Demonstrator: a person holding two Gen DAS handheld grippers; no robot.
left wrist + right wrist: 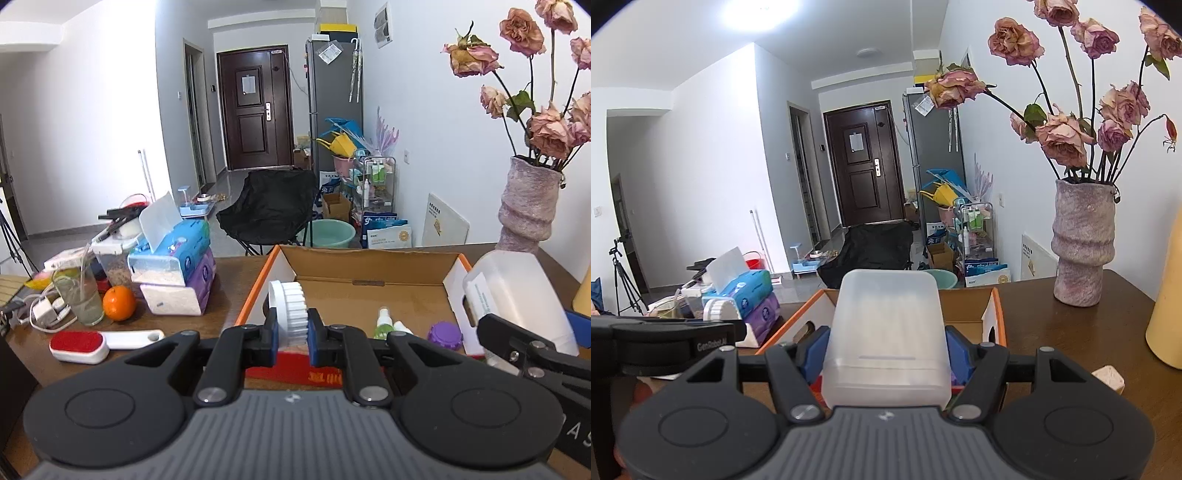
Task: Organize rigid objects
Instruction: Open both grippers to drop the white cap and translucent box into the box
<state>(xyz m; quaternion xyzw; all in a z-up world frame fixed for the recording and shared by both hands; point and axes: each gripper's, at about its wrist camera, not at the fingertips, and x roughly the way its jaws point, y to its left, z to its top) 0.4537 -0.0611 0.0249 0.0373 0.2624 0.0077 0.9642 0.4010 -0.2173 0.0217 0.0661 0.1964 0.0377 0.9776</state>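
Observation:
My left gripper (292,322) is shut on a round white ribbed cap (291,306), which it holds above the near left part of an open cardboard box (369,258) with orange edges. A green spray bottle (384,321) and a purple lid (445,335) lie inside the box. My right gripper (886,352) is shut on a translucent white plastic container (888,325), with its blue pads pressed on both sides. In the left wrist view that container (517,291) hangs over the box's right wall.
On the brown table to the left of the box are tissue packs (184,254), an orange (119,302), a glass (79,299) and a red lint brush (79,345). At the right stand a vase of dried roses (1084,243) and a yellow object (1167,325).

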